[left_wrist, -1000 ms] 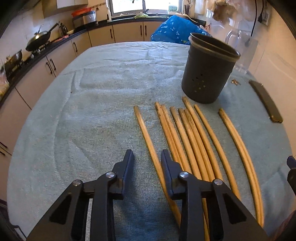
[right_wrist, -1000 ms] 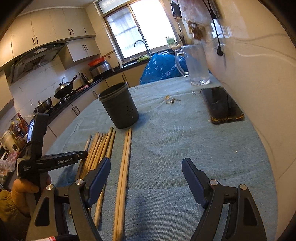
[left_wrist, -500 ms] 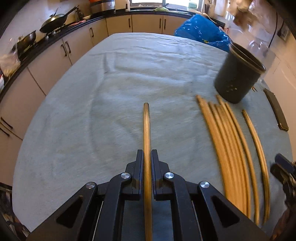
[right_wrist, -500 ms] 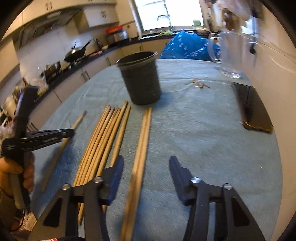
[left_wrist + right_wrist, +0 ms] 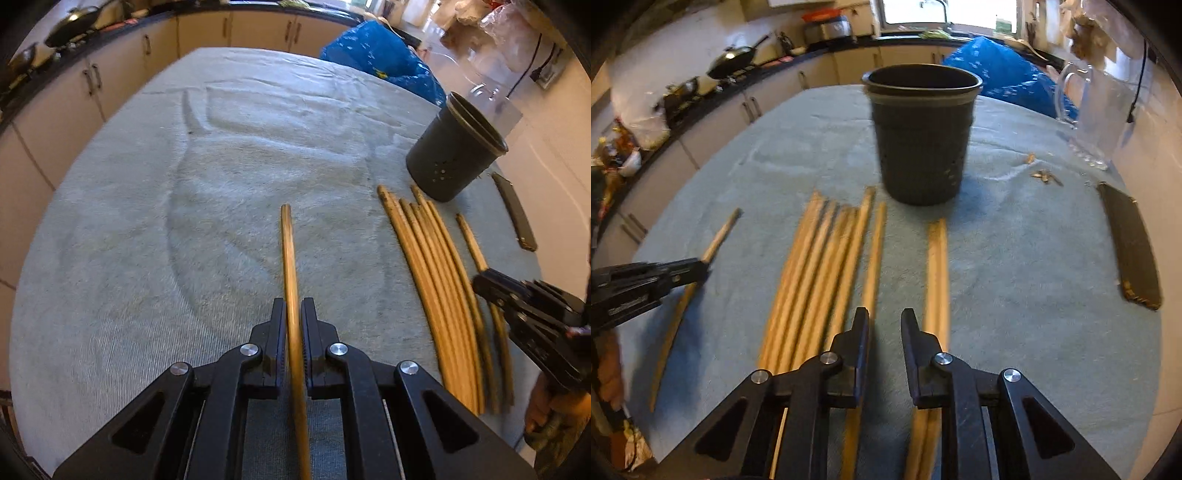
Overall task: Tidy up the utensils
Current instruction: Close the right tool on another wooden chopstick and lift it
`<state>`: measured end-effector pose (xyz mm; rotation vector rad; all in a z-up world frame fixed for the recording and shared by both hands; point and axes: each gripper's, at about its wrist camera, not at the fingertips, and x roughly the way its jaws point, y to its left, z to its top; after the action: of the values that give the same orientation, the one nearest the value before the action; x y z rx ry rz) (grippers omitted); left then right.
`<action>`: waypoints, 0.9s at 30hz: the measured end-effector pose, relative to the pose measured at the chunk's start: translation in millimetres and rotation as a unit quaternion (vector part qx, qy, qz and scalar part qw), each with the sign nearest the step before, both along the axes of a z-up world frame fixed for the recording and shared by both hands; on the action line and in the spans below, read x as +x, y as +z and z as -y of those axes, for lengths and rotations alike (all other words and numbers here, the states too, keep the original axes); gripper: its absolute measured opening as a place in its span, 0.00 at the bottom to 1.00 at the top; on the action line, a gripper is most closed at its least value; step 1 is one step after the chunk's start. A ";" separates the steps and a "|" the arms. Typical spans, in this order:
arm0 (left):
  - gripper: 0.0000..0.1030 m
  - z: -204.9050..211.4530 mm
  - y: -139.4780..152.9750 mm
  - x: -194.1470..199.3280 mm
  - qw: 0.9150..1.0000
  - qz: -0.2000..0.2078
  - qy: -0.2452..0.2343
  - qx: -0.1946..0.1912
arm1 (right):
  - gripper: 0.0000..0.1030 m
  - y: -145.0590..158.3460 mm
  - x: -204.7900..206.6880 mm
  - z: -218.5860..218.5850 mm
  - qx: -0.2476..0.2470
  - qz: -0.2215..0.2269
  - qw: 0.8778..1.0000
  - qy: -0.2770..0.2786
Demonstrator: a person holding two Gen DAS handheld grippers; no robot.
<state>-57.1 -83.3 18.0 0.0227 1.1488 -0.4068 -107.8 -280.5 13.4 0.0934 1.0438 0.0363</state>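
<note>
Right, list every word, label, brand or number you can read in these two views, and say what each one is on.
No text can be read in either view.
Left gripper: pale lettering on its side, too blurred to read.
Dark utensil holder: only small holes, no label.
Chopsticks, blue bag and dark flat object: no print visible.

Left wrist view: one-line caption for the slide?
Left tongs shut on one chopstick, apart from the remaining chopsticks lying beside the dark holder.
</note>
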 end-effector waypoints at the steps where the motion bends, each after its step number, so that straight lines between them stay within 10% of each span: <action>1: 0.08 -0.4 -0.2 2.7 1.000 -0.005 -0.006 -0.001 | 0.18 -1.0 1.7 -1.3 -0.003 -0.009 1.000 -0.004; 9: 0.26 -7.5 3.9 34.6 0.999 -0.019 -0.030 -0.023 | 0.37 11.0 18.9 -4.9 0.023 -0.015 0.999 -0.038; 27: 0.26 0.2 -4.9 42.8 0.996 -0.034 -0.075 -0.030 | 0.25 -0.8 48.5 -22.1 -0.038 -0.099 0.994 -0.016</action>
<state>-14.3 -83.6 13.1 0.0428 1.2050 -0.5794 -59.3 -258.4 12.7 0.0441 1.2411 -0.0424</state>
